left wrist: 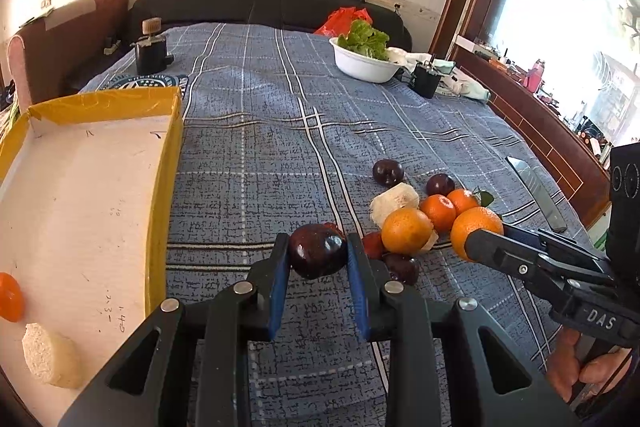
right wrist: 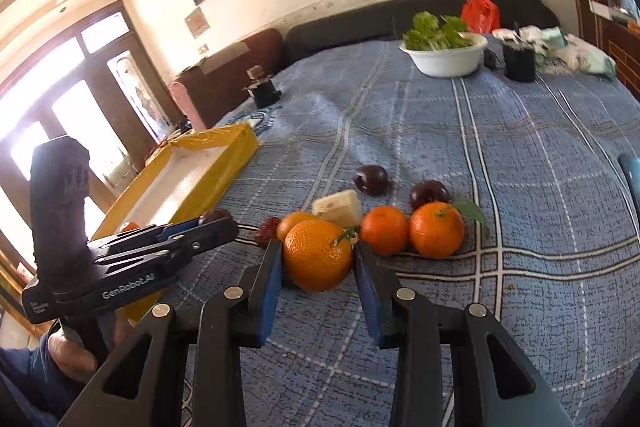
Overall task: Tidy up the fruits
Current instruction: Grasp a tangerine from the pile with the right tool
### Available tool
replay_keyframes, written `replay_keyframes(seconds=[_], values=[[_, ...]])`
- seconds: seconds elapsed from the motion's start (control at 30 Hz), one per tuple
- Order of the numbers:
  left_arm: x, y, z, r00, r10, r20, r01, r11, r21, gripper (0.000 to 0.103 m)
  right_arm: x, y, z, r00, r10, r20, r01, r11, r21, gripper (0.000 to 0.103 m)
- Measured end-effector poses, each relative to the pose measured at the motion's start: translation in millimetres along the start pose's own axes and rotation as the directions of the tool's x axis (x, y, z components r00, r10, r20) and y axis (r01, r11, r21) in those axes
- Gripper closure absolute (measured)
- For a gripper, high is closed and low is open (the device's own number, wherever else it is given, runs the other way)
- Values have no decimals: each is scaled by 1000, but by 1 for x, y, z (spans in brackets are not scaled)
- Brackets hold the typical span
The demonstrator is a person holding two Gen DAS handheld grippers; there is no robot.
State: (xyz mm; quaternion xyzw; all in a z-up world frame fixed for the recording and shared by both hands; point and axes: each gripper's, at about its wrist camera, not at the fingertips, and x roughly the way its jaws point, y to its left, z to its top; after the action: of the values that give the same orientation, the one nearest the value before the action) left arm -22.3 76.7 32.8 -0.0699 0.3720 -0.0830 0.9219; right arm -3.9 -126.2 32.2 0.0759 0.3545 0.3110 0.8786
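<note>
On a bed covered with a blue plaid cloth [left wrist: 280,131], left gripper [left wrist: 318,253] has its blue-padded fingers [left wrist: 280,275] pinching a dark purple round plum [left wrist: 317,251], plum lifted clear of the cloth. Right gripper [right wrist: 318,259] clamps a round orange citrus fruit with a green stem [right wrist: 318,255] between its blue pads, both sides pressing on the peel. Rest of the fruit pile sits just beyond: two small orange tangerines [right wrist: 412,229], one with a green leaf, two more dark plums [right wrist: 372,179] further back, a pale cream wedge-shaped piece [right wrist: 338,207], a small dark red fruit [right wrist: 268,229]. Yellow-rimmed shallow cardboard tray with white floor [left wrist: 168,163] lies left of the pile, well apart; inside it an orange tangerine [left wrist: 10,297] and a pale round spongy slice [left wrist: 50,355]. White bowl of green leafy lettuce [left wrist: 362,61] near the far edge, red plastic bag [left wrist: 344,19] behind it. Long metal knife blade [left wrist: 536,193] lies on the cloth right of the fruit. A hand [left wrist: 576,367] grips the right tool's handle.
</note>
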Motion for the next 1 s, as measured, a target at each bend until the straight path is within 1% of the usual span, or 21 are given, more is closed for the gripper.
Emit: replay_keyframes(seconds=[0.17, 0.27, 0.43, 0.7, 1.0], values=[[-5, -2, 1, 1000, 5, 24, -5, 1000, 8, 76, -3, 13, -1, 1000, 18, 19, -17, 998, -58, 64], [-7, -3, 1, 999, 5, 39, -6, 1000, 14, 76, -2, 15, -2, 1000, 19, 19, -18, 998, -66, 64], [-11, -5, 0, 998, 10, 57, -11, 1000, 23, 76, -2, 12, 0, 1000, 12, 26, -11, 998, -61, 64], [-12, -8, 0, 998, 14, 63, -17, 999, 39, 76, -1, 10, 0, 1000, 9, 24, -8, 999, -50, 64], [-14, -7, 0, 997, 13, 72, -15, 999, 32, 76, 4, 1, 1, 1000, -6, 10, 7, 1000, -18, 64]])
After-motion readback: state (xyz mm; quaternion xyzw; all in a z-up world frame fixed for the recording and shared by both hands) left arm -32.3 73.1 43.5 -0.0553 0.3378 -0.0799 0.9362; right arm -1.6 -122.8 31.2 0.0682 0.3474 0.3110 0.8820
